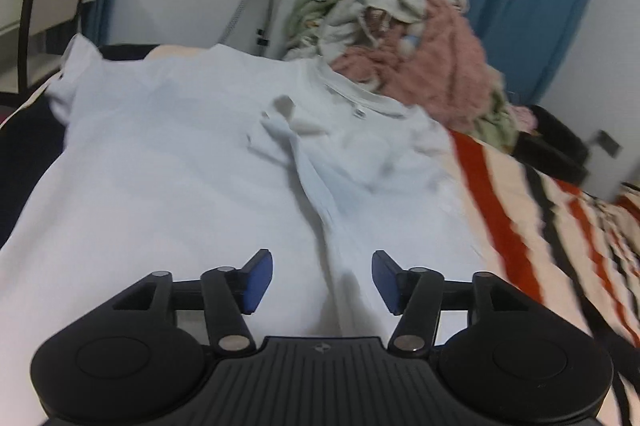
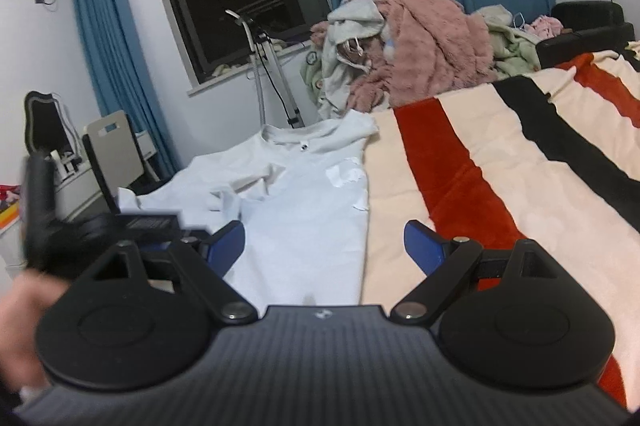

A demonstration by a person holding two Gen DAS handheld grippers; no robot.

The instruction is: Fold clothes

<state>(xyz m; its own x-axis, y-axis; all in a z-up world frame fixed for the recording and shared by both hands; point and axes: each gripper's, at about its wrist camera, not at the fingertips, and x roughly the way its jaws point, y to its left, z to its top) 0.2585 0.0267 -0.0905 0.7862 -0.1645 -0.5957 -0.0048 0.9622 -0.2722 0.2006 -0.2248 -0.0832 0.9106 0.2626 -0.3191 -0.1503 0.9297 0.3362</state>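
A pale blue-white T-shirt [image 1: 168, 162] lies spread on the bed, collar [image 1: 360, 98] toward the far end. A raised ridge of bunched cloth [image 1: 320, 194] runs down its middle toward my left gripper [image 1: 322, 280], which hovers open over the shirt's near part with the ridge between its blue pads. In the right wrist view the same shirt [image 2: 296, 210] lies left of centre. My right gripper [image 2: 324, 246] is open above the shirt's right edge, nothing between its pads. The left gripper's black body [image 2: 120, 226] shows at the left, with a blurred hand [image 2: 24, 322] below it.
A striped cream, red and black blanket [image 2: 500, 166] covers the bed to the right. A heap of pink, green and cream clothes [image 2: 408, 50] sits at the far end. Beyond stand a garment steamer pole [image 2: 276, 74], a chair [image 2: 112, 150], a window and blue curtains.
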